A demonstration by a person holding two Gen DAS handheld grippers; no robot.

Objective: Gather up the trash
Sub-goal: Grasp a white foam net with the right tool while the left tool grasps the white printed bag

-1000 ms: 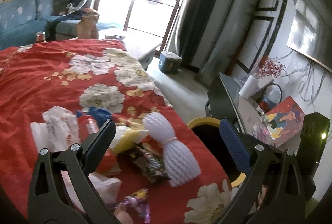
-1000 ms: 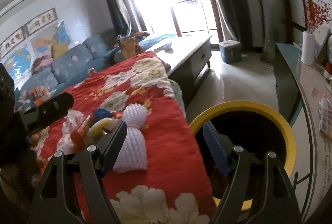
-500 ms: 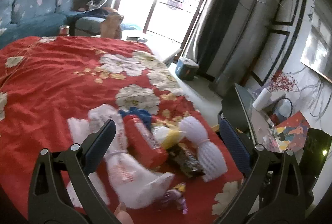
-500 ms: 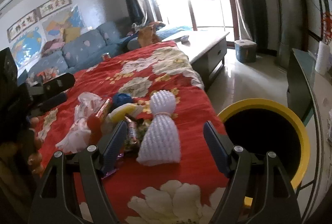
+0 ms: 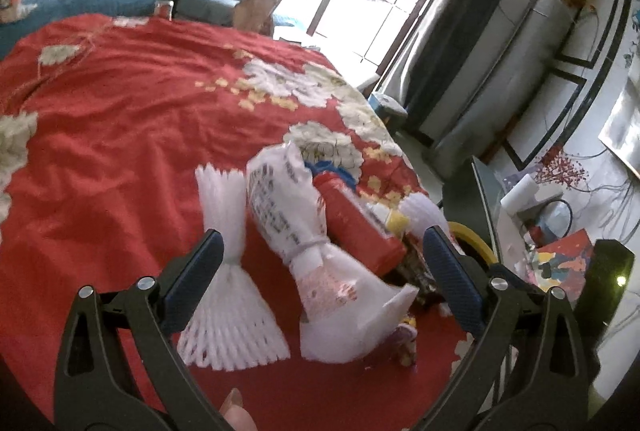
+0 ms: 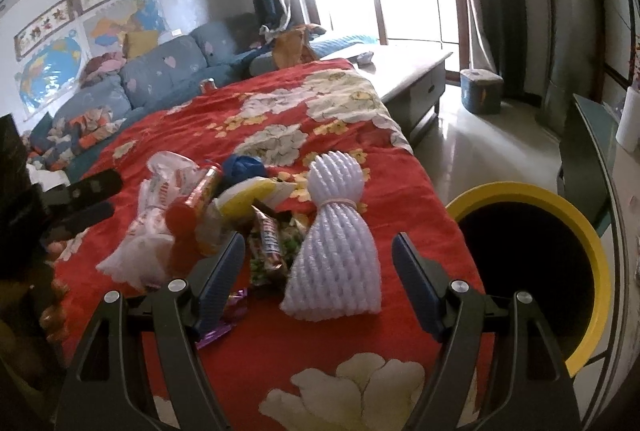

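A heap of trash lies on a red flowered cloth (image 5: 120, 119). In the left wrist view my left gripper (image 5: 320, 271) is open above a tied white plastic bag (image 5: 304, 231), with a white foam net (image 5: 228, 295) at its left finger and a red tube (image 5: 356, 227) to the right. In the right wrist view my right gripper (image 6: 318, 279) is open and empty, with a second white foam net (image 6: 334, 231) between its fingers, next to candy wrappers (image 6: 270, 239), a yellow wrapper (image 6: 250, 193) and the red tube (image 6: 196, 195). A yellow-rimmed black bin (image 6: 532, 259) stands right of the table.
My left gripper (image 6: 86, 197) shows at the left edge of the right wrist view. A blue sofa (image 6: 160, 75), a low white table (image 6: 408, 71) and a small blue box (image 6: 480, 89) on the floor lie beyond. A glass-topped stand (image 5: 492, 199) sits near the bin.
My left gripper has moved left and back over the white bag and left foam net. My right gripper has pulled back from the bin toward the heap, framing the second foam net.
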